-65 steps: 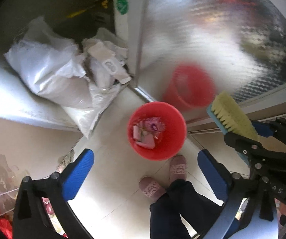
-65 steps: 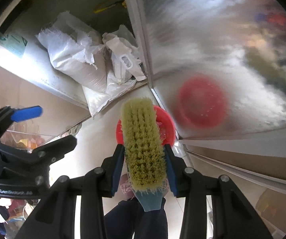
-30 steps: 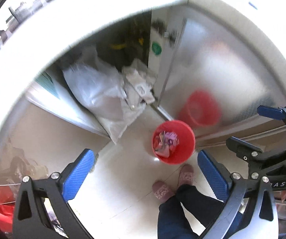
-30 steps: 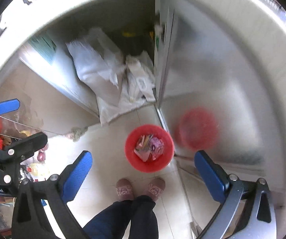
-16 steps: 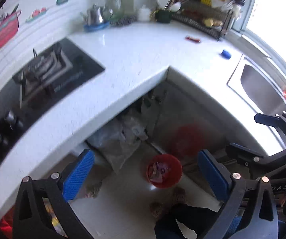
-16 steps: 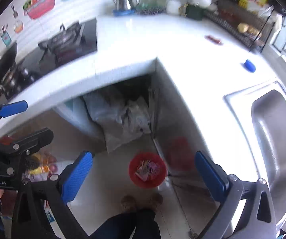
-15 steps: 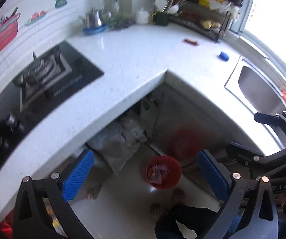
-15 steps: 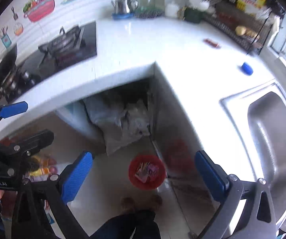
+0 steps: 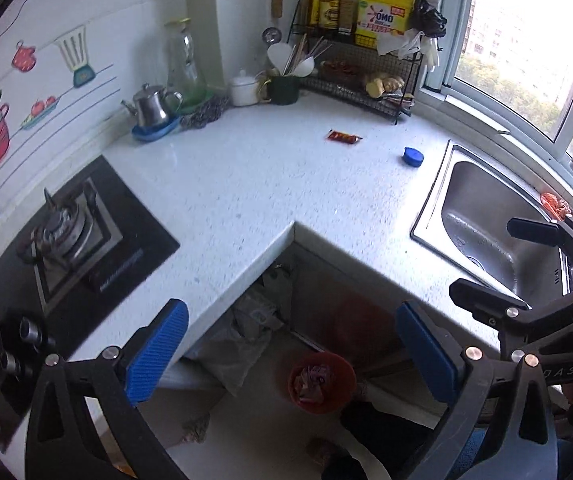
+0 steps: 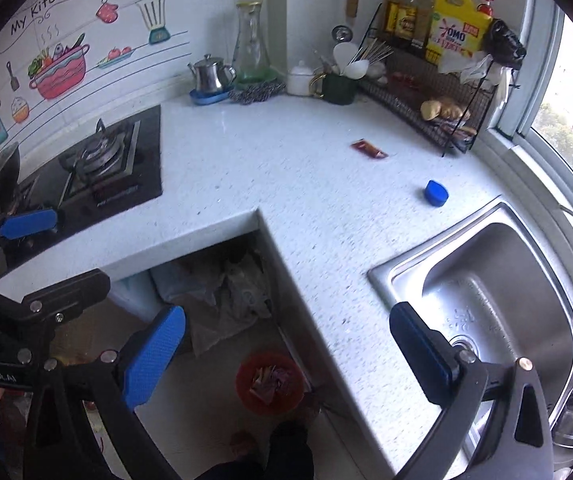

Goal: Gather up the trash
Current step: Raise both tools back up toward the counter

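both the left gripper and right gripper are held wide apart, empty. a red sachet is laid flat on the far counter, its long axis slanted left-far to right-near, left of the blue cap.

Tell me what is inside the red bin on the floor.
The red bin holds crumpled wrappers, pinkish and pale. Anything beneath that top layer is covered, and the pieces are too small to identify.
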The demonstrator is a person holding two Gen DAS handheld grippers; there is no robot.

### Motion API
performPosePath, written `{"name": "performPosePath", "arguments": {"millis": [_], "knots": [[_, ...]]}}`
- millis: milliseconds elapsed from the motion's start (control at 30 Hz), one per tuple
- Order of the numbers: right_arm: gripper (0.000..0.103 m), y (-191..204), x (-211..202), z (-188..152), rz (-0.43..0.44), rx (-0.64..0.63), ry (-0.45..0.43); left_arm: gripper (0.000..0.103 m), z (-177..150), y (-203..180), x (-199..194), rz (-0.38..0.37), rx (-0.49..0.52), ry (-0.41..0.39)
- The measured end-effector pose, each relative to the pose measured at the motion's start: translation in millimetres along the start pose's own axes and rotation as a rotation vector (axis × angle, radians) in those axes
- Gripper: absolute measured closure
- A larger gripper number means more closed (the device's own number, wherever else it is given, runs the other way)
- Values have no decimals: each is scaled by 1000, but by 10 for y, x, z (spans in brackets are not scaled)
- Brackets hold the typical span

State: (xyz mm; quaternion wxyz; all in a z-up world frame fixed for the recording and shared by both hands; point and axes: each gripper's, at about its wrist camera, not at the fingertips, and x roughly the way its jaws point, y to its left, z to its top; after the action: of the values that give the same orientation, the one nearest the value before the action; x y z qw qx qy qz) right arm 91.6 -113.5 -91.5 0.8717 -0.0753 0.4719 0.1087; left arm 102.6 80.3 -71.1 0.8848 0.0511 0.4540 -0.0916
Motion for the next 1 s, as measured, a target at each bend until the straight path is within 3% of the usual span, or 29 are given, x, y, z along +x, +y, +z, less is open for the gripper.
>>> {"name": "performPosePath", "arguments": {"millis": [467,733,1000], "knots": [[1,-754,403,773,-13,40,-5,0,1170,-246,787,-2,71,19],[1,-1143,932,1263,26,-1,48,0,1757,-249,1450,7,36,75],[1,-1421,1572,1645,93,-43,109,0,2113,-193,2203,45,-2,155]]}}
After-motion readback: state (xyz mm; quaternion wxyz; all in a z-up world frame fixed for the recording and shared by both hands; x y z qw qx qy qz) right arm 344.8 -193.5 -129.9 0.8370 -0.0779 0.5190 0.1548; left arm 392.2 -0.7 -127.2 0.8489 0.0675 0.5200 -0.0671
